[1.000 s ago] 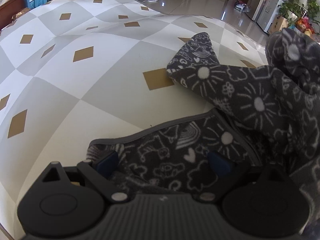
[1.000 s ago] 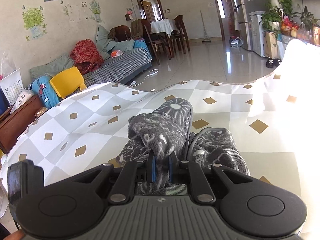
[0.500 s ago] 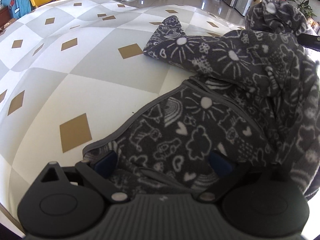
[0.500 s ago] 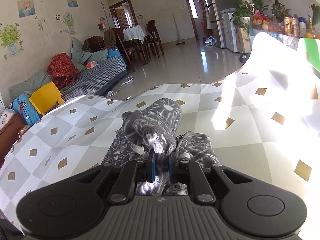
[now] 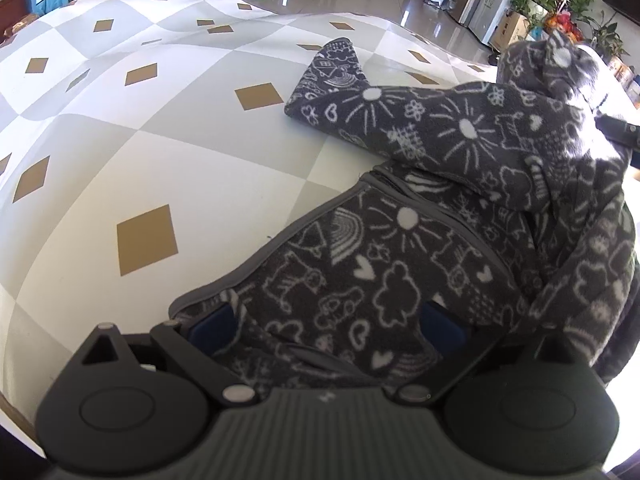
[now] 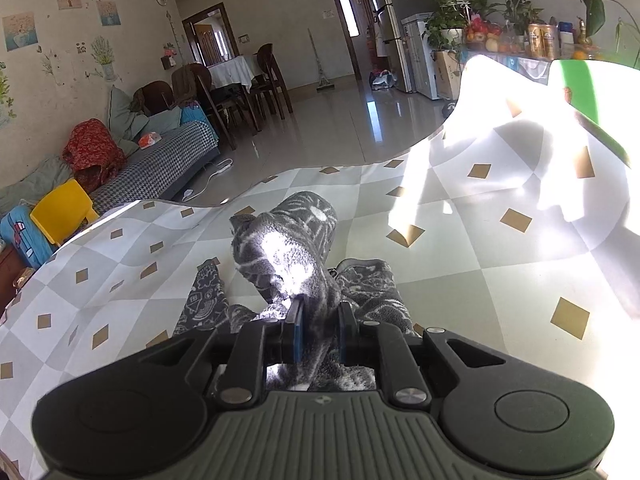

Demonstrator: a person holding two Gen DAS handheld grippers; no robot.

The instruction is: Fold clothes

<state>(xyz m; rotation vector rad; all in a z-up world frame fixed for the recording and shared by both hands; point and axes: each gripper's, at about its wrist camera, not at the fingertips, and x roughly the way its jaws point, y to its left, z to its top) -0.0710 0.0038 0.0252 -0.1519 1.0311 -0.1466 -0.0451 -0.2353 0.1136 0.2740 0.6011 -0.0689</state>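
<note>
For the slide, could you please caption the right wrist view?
Right gripper pinching a bunched fold of grey patterned fleece above the checked tablecloth.

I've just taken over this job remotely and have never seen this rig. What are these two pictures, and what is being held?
There is no robot arm: a person carries a two-finger gripper in each hand, each with a camera looking along its fingers. The left-hand view shows the left gripper, its pads wide apart with a dark patterned fleece garment draped between them on the checked table cover. The right-hand view shows the right gripper pinched shut on a bunched part of that garment, lifted off the table.
</note>
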